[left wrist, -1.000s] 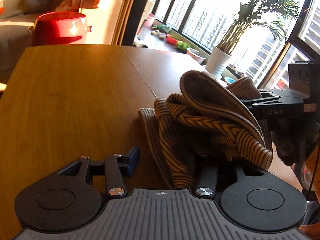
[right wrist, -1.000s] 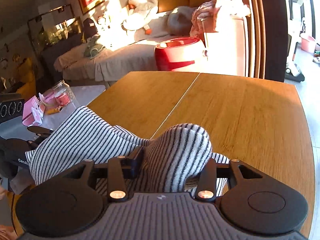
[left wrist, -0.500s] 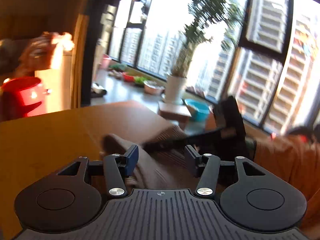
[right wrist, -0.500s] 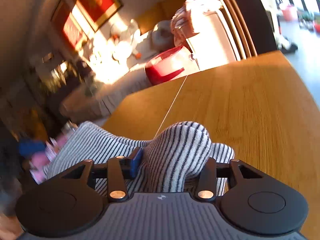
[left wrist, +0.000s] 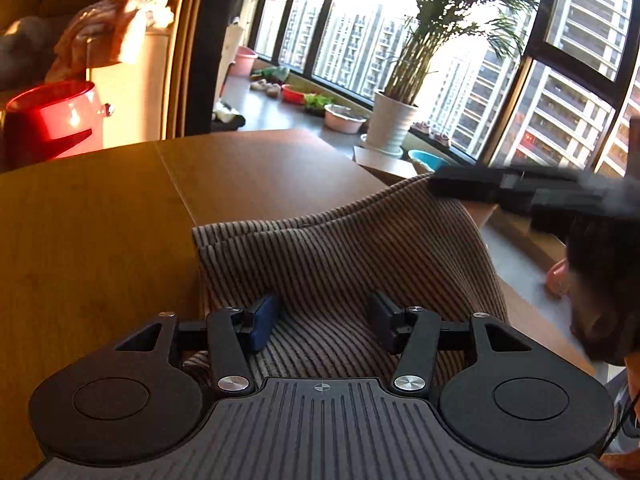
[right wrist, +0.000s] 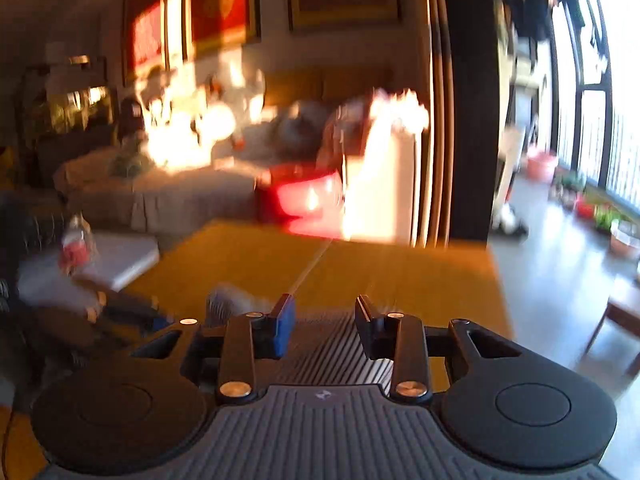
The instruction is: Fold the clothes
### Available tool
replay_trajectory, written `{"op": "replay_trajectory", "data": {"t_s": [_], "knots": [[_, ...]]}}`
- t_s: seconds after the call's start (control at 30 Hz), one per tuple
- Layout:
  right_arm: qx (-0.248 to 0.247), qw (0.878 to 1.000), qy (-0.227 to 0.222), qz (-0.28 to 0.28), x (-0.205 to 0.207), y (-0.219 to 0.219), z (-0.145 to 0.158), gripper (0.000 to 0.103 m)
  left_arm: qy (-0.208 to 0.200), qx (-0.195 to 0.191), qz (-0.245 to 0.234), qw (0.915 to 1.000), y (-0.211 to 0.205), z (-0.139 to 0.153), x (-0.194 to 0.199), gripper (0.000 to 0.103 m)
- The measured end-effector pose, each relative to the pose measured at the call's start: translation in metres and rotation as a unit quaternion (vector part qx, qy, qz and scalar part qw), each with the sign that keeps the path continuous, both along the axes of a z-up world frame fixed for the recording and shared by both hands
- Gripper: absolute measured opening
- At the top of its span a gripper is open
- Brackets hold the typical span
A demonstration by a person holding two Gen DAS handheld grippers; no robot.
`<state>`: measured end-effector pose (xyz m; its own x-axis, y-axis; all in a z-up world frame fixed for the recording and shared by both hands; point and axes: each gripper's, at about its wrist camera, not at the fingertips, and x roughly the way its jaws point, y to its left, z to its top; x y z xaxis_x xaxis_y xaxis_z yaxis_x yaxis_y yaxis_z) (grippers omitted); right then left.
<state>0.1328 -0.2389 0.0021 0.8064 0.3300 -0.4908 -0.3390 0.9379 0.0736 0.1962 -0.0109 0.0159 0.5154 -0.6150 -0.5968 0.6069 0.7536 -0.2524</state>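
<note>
We open on the wooden worktop [left wrist: 100, 216], bare across its far and left stretches, and near its right edge sits our striped garment [left wrist: 340, 248], draped partly on the wood and running back under both tools. By our reading the fold is somewhere in the middle: the cloth is doubled, with two stacked edges showing at its far left corner, but the right side humps up instead of lying flat, so flattening and at least one more fold look to be left. Its long axis seems to run from that doubled corner on the left up toward the raised right end, roughly across the left view, with the stripes slanting the same way; how far it extends toward us we cannot tell. Now the tools: the left hand-held gripper [left wrist: 326, 322] hangs over the cloth with its jaws spread wide, fabric lying between them but not pinched. The right hand-held gripper [right wrist: 324, 326] shows in its own blurred view with jaws parted and striped fabric beneath, apparently unclamped; from the left camera its dark body hovers at the raised right edge of the cloth.
</note>
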Motion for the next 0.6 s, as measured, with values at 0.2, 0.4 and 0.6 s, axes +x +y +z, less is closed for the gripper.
{"op": "replay_trajectory", "data": {"t_s": [0.2, 0.4, 0.6], "knots": [[0.001, 1.000, 0.020, -0.009, 0.013, 0.005, -0.027, 0.034, -0.073, 0.022, 0.020, 0.9969, -0.003, 0.021, -0.017, 0.056], [0.008, 1.000, 0.026, 0.000, -0.013, 0.006, -0.006, 0.041, -0.117, 0.098, 0.022, 0.9880, -0.026, 0.018, 0.014, 0.066], [0.227, 0.944, 0.200, 0.131, -0.059, -0.002, -0.019, 0.059, -0.077, 0.070, 0.027, 0.9942, -0.019, -0.001, 0.039, 0.073]]}}
